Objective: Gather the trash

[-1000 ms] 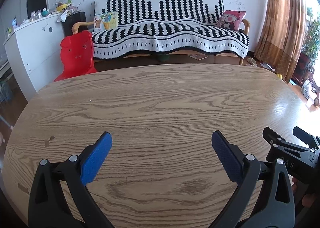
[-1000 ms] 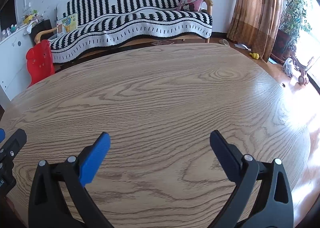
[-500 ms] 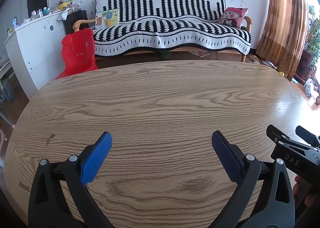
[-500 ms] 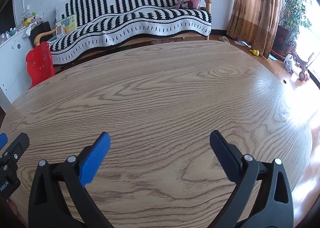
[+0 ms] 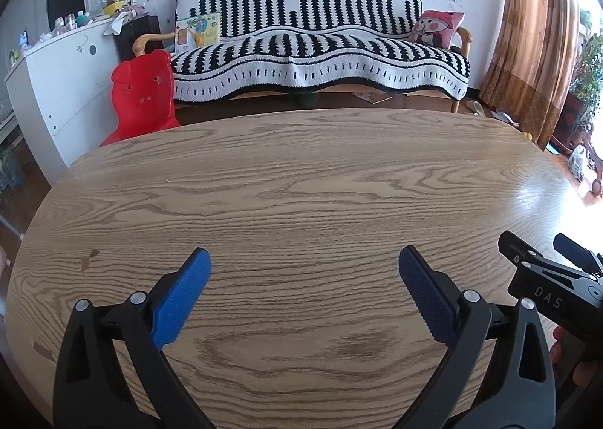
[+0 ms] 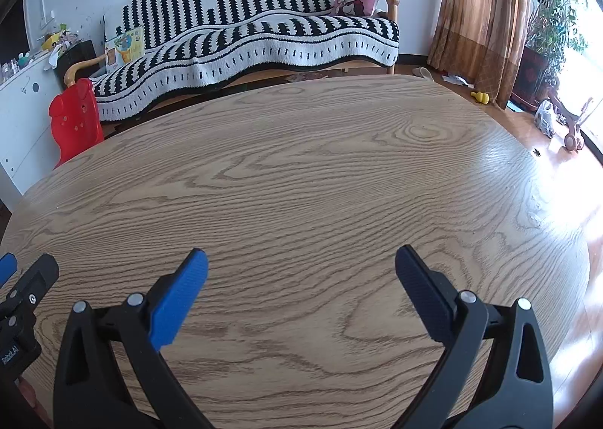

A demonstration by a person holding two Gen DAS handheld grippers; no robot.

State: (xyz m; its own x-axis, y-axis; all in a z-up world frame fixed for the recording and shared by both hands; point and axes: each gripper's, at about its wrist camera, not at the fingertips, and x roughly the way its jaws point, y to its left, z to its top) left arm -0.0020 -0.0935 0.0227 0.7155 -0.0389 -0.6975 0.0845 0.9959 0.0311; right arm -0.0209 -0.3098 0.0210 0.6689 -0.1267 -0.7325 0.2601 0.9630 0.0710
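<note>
Hovering over a wooden table with no trash in sight

The left gripper and right gripper hang side by side above the table's near edge, blue pads spread wide, holding nothing. No trash lies on the tabletop in either view, so direction, long axis and nearer hand cannot be told. Beyond the table's far edge, small litter dots the floor by the curtain, nearer the right gripper.

Change log: I note the left gripper now sits slightly further back from the table far edge; the right gripper likewise, a little turned. Jaw spread unaltered.
</note>
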